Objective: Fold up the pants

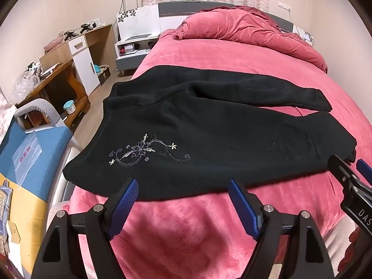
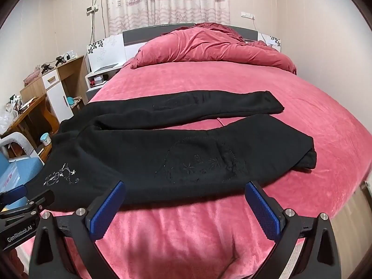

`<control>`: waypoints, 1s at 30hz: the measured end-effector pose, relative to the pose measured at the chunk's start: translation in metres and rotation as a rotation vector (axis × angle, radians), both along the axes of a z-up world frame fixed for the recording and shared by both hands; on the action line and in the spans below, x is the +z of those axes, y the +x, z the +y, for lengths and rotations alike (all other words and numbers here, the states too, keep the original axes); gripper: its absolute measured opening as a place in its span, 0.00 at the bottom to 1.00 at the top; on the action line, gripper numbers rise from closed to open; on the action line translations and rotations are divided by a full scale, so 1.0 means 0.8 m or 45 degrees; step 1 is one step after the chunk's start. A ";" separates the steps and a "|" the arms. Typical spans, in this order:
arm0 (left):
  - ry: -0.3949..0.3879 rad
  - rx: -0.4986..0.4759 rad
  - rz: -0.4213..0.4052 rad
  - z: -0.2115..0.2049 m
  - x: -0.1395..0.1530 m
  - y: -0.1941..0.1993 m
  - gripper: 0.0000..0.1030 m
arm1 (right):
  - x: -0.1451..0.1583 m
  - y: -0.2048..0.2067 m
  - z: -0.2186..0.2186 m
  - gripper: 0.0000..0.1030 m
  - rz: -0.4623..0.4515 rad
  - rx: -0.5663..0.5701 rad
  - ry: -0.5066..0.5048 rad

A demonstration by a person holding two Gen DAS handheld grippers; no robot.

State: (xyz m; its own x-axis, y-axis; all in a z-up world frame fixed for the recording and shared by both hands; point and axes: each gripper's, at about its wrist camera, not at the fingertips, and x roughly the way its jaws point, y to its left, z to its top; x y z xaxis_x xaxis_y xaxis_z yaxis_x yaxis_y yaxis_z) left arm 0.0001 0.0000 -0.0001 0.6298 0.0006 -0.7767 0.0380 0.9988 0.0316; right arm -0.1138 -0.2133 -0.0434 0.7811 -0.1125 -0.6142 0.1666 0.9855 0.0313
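Pants: black, spread flat across your pink bed.
Left gripper: you hold it spread wide, empty.
Right gripper: likewise spread, empty.

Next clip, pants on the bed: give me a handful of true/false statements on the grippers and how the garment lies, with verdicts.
1. The black pants lie spread across the pink bedspread. True.
2. The left gripper is shut on the waistband. False: its jaws stand open at the near edge of the pants, holding nothing.
3. The right gripper is open. True.
4. The two legs lie stacked, one on the other. False: they lie apart, with bedspread showing between them.
5. The silver embroidery sits on the waist end, nearer the left gripper. True.
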 end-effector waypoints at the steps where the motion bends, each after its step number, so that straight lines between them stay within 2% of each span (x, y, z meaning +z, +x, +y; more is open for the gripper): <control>1: -0.001 -0.001 0.003 0.000 0.000 0.000 0.79 | -0.001 0.000 0.000 1.00 0.001 0.000 0.000; 20: -0.012 0.001 0.038 0.001 -0.010 0.004 0.79 | -0.004 0.001 -0.002 1.00 0.016 -0.003 0.011; 25: -0.083 -0.023 0.125 0.005 -0.020 0.010 0.79 | -0.007 0.002 -0.006 1.00 0.028 -0.006 0.016; 27: -0.118 -0.044 0.122 0.008 -0.024 0.012 0.79 | -0.008 0.003 -0.009 1.00 0.034 -0.010 0.016; 29: -0.175 -0.061 0.127 0.011 -0.029 0.014 0.79 | -0.010 0.004 -0.014 1.00 0.044 -0.014 0.023; 30: -0.239 -0.076 0.145 0.014 -0.032 0.015 0.79 | -0.010 0.005 -0.016 1.00 0.048 -0.016 0.029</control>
